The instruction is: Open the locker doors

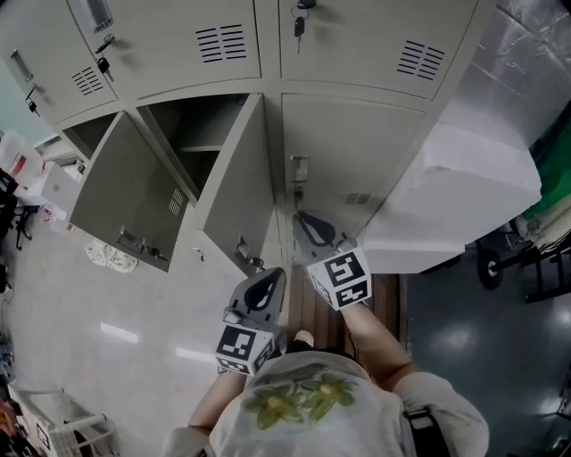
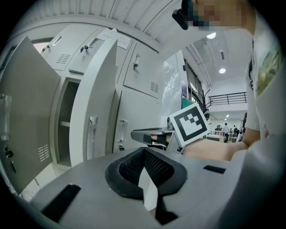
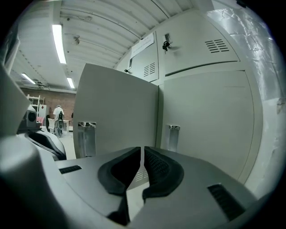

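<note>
The grey lockers (image 1: 357, 54) stand ahead. Two lower doors hang open: the left door (image 1: 125, 192) and the middle door (image 1: 234, 192), the second also in the right gripper view (image 3: 116, 112) with its handle (image 3: 86, 138). The lower right door (image 1: 357, 161) is closed, and its handle (image 1: 299, 170) shows too (image 3: 173, 136). My right gripper (image 1: 299, 217) (image 3: 142, 149) is shut and empty, a little in front of that handle, not touching it. My left gripper (image 1: 272, 275) (image 2: 143, 151) is shut and empty, farther back near the middle door's edge.
The upper lockers are closed, with keys in their locks (image 1: 299, 22). A big white wrapped block (image 1: 464, 187) juts out right of the lockers. A cart wheel (image 1: 489, 268) stands at the far right, a wire basket (image 1: 71, 433) at the bottom left, and bags (image 1: 22, 165) at the left.
</note>
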Demonstrator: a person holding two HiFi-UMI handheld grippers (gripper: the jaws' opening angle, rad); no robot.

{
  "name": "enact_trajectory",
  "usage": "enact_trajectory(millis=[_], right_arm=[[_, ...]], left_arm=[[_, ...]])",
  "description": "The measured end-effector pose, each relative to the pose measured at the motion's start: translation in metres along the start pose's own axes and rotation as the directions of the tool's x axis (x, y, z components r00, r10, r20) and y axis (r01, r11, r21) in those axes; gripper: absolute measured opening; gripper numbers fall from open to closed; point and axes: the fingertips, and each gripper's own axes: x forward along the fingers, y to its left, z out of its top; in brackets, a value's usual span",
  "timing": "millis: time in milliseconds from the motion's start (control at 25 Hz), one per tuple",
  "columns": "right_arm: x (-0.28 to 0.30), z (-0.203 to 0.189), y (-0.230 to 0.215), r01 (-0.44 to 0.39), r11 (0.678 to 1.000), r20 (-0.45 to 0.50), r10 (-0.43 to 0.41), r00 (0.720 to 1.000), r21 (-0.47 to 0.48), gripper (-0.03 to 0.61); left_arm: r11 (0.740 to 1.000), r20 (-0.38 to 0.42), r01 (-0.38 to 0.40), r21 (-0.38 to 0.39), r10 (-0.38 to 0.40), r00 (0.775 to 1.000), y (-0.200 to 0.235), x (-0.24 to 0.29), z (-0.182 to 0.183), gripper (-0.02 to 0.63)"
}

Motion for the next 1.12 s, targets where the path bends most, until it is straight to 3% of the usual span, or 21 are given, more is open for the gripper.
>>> enact_trajectory(millis=[280, 360, 440, 1120], right_arm=[[0.017, 0.001, -0.020, 0.035, 0.998, 0.022, -0.036, 0.999, 0.057, 0.042], [0.023, -0.003, -0.025, 0.039, 0.996, 0.018, -0.040, 0.999, 0.080, 0.126], [0.029, -0.009, -0.029, 0.044, 0.995, 0.005, -0.045, 0.999, 0.092, 0.135], [0.072, -0.013, -0.053, 0.083, 0.995, -0.021, -0.082, 0.996, 0.053, 0.140]], left_arm=[[1.000, 0.014, -0.012, 0.004, 0.012, 1.000, 0.008, 0.007, 0.004, 0.028], [1.000, 0.018, -0.010, 0.006, 0.010, 1.000, 0.009, 0.010, 0.006, 0.028], [1.000, 0.019, -0.006, 0.009, 0.006, 1.000, 0.009, 0.012, 0.005, 0.028], [1.000, 0.001, -0.016, 0.015, 0.016, 1.000, 0.019, 0.021, 0.005, 0.028]])
